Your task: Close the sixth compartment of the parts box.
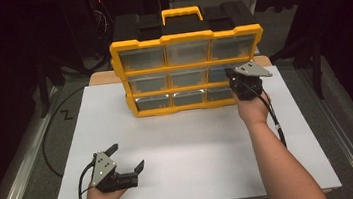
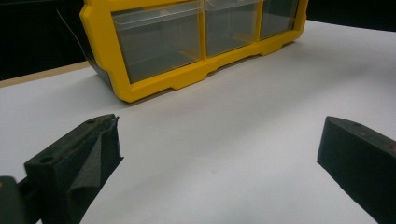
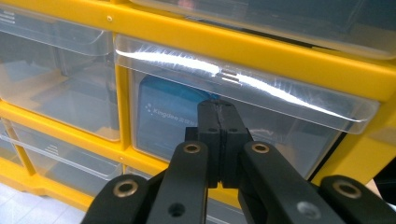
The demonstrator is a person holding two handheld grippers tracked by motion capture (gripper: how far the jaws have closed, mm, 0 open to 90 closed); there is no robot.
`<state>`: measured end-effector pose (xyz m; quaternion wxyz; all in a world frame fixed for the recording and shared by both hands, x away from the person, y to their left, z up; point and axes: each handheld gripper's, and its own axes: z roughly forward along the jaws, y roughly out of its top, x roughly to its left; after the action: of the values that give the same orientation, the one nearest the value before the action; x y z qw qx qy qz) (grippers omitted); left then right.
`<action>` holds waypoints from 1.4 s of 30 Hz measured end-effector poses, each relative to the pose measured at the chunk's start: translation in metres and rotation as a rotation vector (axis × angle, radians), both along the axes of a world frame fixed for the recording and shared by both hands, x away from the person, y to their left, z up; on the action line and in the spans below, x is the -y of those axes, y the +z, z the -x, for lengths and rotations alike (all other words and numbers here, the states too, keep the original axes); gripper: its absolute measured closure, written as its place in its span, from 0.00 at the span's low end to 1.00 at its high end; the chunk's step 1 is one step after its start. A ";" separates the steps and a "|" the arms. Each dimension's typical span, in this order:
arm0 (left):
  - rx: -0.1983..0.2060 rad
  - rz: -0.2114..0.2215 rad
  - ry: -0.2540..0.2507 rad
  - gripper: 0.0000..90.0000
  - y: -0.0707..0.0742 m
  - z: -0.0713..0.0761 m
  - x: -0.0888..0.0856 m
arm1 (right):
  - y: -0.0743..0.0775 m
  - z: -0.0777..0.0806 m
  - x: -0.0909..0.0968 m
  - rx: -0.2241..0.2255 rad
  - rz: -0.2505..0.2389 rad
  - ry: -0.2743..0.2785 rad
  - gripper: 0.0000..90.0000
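While upright, yellow organizer [image 1: 189, 73] faces the person, long axis crosswise, right gripper [image 3: 218, 122] clenched at clear drawer [image 3: 243, 121], left gripper [image 1: 127, 158] released.

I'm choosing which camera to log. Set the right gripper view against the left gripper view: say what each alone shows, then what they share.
Right gripper view alone: the right gripper, jaws shut together with nothing between them, right at the middle-row clear drawer, under its lip; a blue item lies inside that drawer.

Left gripper view alone: the left gripper, jaws wide apart over the white board, holding nothing, well short of the cabinet.

Both: the yellow drawer cabinet and its clear drawer fronts.
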<state>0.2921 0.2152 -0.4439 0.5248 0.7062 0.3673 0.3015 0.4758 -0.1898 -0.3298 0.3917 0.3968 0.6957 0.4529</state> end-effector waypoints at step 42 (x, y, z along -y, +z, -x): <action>-0.014 0.002 0.009 0.00 -0.002 -0.001 -0.001 | -0.008 0.032 0.001 -0.099 -0.082 0.169 0.01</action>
<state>0.2934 0.2162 -0.4456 0.5214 0.7062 0.3745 0.2988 0.4442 -0.1903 -0.3375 0.3006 0.3745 0.7261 0.4922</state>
